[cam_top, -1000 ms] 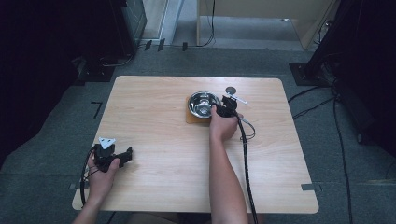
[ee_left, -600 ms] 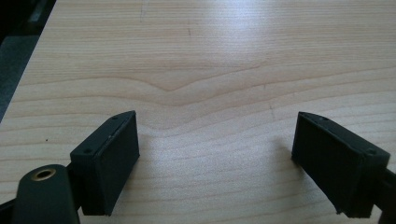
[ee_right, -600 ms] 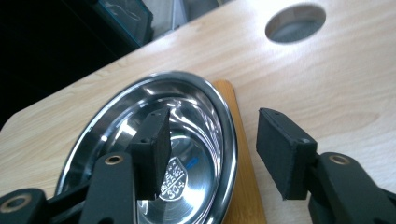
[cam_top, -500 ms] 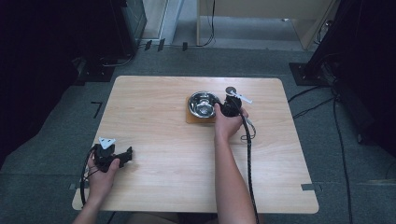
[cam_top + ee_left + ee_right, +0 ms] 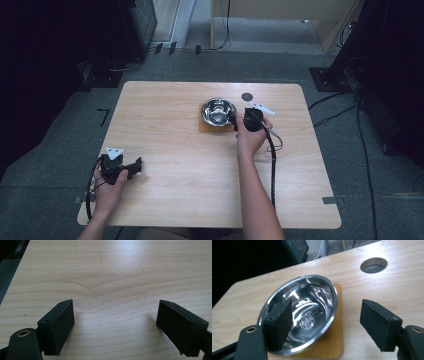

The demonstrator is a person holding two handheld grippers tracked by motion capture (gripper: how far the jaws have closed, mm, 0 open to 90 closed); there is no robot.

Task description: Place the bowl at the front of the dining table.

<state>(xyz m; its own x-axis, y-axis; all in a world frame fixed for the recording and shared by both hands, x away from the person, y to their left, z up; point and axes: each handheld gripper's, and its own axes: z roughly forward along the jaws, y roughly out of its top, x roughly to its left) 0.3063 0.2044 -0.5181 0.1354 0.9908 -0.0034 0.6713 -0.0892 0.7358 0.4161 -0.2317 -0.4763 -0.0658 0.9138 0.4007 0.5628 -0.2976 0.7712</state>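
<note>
A shiny steel bowl (image 5: pixel 218 110) (image 5: pixel 304 312) sits on a square wooden mat (image 5: pixel 208 126) (image 5: pixel 335 340) at the table's far middle. My right gripper (image 5: pixel 234 120) (image 5: pixel 325 323) is open beside the bowl's right edge; one jaw hangs over the bowl's inside and the other stands outside the rim, with the rim between them. The bowl looks empty. My left gripper (image 5: pixel 136 165) (image 5: pixel 115 326) is open near the table's front left corner, low over bare wood, with nothing between its jaws.
A round cable hole (image 5: pixel 246 96) (image 5: pixel 373 265) is cut in the wooden table (image 5: pixel 175 190) behind the bowl. The right gripper's black cable (image 5: pixel 273 165) trails along the forearm. Dark equipment and cables stand on the floor around the table.
My right gripper has shifted slightly right and back along the bowl's right side, turning toward the bowl. The left gripper has stayed put.
</note>
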